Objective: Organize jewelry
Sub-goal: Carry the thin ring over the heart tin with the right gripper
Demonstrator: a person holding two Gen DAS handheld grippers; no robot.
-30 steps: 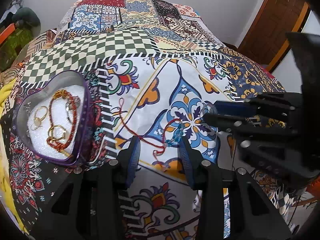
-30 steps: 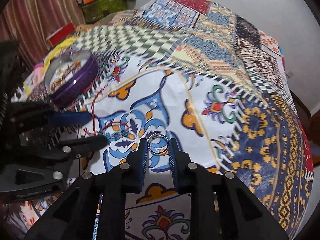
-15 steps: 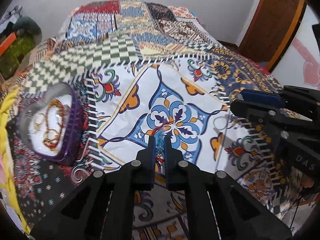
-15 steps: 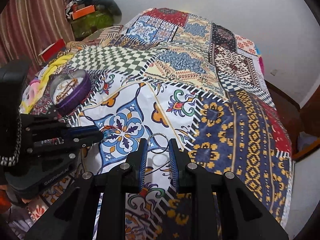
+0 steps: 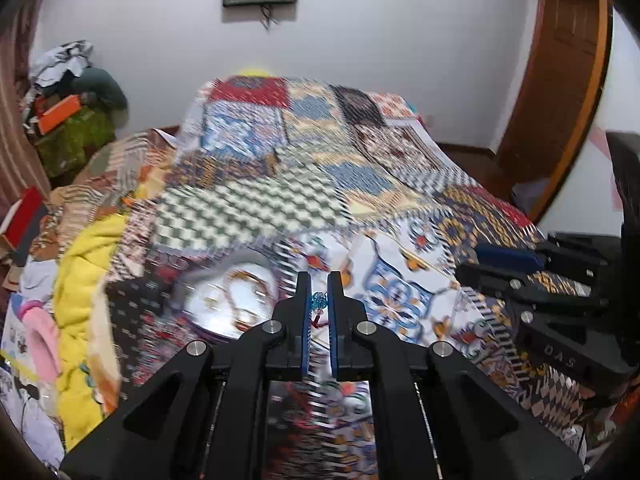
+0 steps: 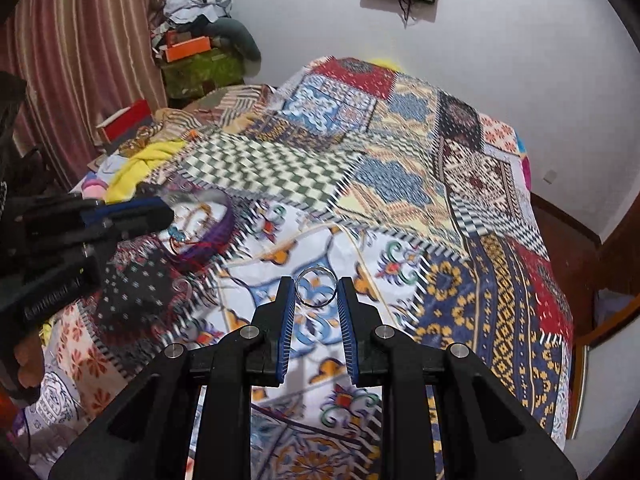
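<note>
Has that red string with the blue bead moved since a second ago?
Yes. The beaded string lay flat on the patterned bedspread right of the heart-shaped box; now it's lifted off, pinched in the left tool, nearer the box.

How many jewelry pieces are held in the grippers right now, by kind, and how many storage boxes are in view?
Silver ring, pinched in the right gripper: 1
Red cord bracelet with a blue bead, pinched in the left gripper: 1
Purple jewelry box on the bedspread: 1
Total: 3. The pieces inside the box are too blurred to count.
</note>
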